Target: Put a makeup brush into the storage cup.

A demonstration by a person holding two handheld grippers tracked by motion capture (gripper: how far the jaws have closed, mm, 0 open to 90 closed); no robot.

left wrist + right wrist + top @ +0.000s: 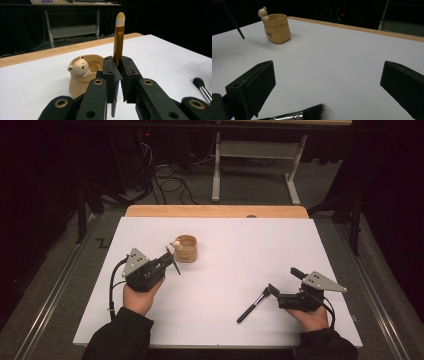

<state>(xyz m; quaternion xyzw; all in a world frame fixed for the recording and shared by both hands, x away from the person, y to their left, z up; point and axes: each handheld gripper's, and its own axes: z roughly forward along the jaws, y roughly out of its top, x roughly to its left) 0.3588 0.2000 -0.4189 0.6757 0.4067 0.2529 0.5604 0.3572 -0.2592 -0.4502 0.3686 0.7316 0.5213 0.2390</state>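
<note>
The left gripper has its two black jaws pressed together on a thin brush with a gold neck and a pale tip. The brush stands almost straight up between the jaws, tip on top, and its dark handle sticks out below them. Just past this gripper, and a bit to one side of it, sits the little tan bear pot, with a tiny bear peeking over its rim; the brush is near the pot but not in it yet. So the step in hand looks like putting brushes into the pot, and this one is picked up and ready. Next, I think the left hand must lift the brush over the pot's open top, aim the handle down into it, and then let go gently so the light pot does not tip. The right gripper has its jaws spread wide with nothing between them. A second brush, the fluffy dark brush, lies flat on the white table just in front of those jaws, waiting its turn.
</note>
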